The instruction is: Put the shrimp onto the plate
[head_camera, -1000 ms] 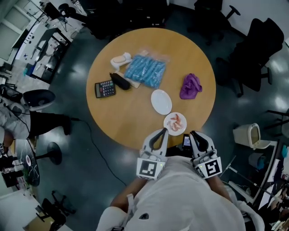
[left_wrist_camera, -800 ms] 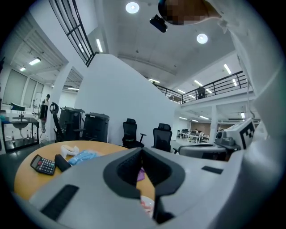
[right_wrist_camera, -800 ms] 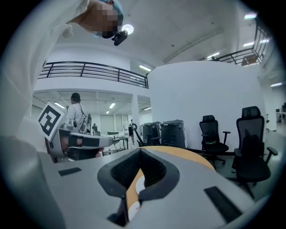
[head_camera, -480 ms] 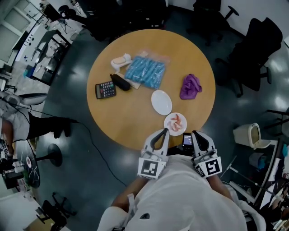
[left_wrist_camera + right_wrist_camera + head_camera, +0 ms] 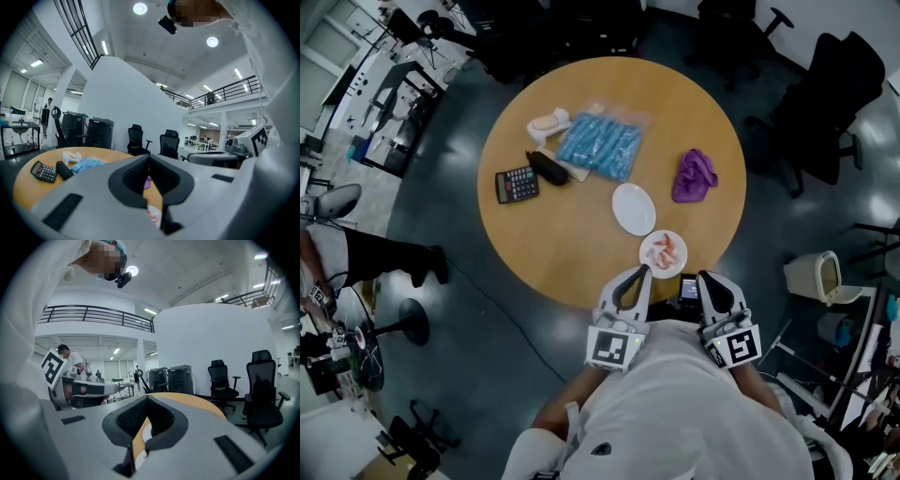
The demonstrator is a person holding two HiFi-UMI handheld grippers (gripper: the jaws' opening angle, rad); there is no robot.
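1. on the left of the round wooden table (image 5: 572,246), a calculator (image 5: 517,185) lies flat, with a black pouch (image 5: 548,168) just beside it.
2. a white object (image 5: 548,123) sits at the far left edge; what it is cannot be told. a clear bag of blue items (image 5: 600,147) lies just right of it.
3. an empty oval white plate (image 5: 634,208) sits near the table's middle, apart from the bag.
4. the left gripper (image 5: 639,271) hangs at the near edge of the table, its tips pointing toward the plate. in the left gripper view its jaws meet at the tips with nothing between them.
5. the shrimp (image 5: 666,249) lie in a small round dish (image 5: 645,256) just beside the plate, on its near right side. the dish stands close to the table's near edge, between the two grippers' tips and slightly beyond them. through the left gripper's frame the dish (image 5: 153,215) shows low, with the purple cloth (image 5: 146,183) behind it.
6. the cloth (image 5: 695,177) lies crumpled toward the right edge, well apart from the dish.
7. the right gripper (image 5: 705,277) is held beside the left one, just off the table's edge. its jaws are together at the tips and empty.
8. black office chairs (image 5: 825,112) stand on the floor to the right.
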